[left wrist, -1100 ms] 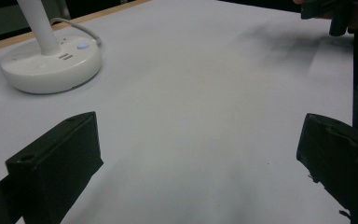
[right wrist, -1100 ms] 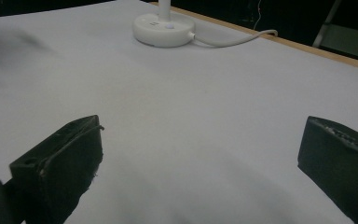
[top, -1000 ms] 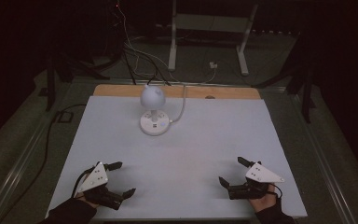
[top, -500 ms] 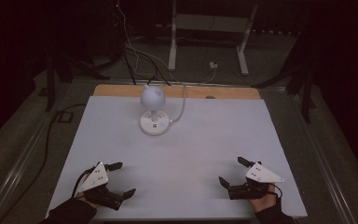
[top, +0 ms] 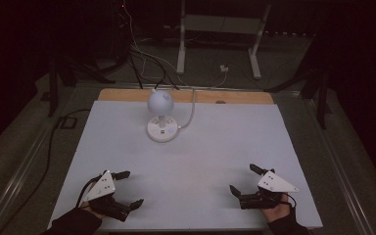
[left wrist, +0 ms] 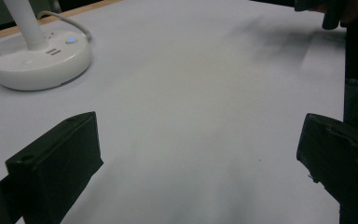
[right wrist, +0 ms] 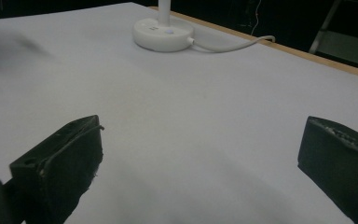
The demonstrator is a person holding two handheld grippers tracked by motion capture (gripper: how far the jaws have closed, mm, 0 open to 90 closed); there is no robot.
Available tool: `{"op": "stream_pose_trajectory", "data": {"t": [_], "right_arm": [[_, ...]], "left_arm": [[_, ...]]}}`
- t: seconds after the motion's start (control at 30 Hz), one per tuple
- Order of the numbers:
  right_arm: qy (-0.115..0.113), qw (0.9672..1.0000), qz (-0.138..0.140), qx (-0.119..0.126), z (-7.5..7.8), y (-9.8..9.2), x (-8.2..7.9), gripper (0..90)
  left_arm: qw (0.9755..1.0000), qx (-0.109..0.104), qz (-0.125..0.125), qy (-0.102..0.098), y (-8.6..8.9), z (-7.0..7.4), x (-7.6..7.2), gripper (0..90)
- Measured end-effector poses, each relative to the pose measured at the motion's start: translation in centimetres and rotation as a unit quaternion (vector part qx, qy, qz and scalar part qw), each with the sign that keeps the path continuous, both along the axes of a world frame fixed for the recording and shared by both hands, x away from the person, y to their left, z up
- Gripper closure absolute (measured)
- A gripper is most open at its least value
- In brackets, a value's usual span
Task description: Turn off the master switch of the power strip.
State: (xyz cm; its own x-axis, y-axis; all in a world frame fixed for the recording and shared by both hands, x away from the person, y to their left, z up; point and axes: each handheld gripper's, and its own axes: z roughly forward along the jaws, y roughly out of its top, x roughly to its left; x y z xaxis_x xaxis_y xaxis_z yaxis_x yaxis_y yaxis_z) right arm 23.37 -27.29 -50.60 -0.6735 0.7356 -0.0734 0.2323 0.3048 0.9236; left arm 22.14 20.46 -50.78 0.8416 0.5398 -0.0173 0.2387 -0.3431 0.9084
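My left tongs (top: 127, 191) & right tongs (top: 242, 180) sit at the near edge of the white tabletop (top: 225, 142), both wide open w/ nothing in them. The little white lamp (top: 161, 117) stands upright at the far side, a bit left of the middle. It's far ahead of both tongs, and I think my left is nearer, so that one should go.

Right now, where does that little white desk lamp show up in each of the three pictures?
High view: the white desk lamp stands upper centre-left, on the far part of the table.
Left gripper view: its round base and stem sit at top left.
Right gripper view: its base is at top centre.
Shared landmark: the lamp's white cable, trailing off the base.
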Motion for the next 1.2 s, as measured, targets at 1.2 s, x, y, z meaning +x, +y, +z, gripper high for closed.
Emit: {"op": "stream_pose_trajectory", "data": {"t": [1.2], "right_arm": [[-0.001,1.0,-0.001,-0.005,0.0,0.3,-0.1,0.0]], "left_arm": [[0.9997,-0.02,0.012,-0.001,-2.0,3.2,1.9,0.2]]}}
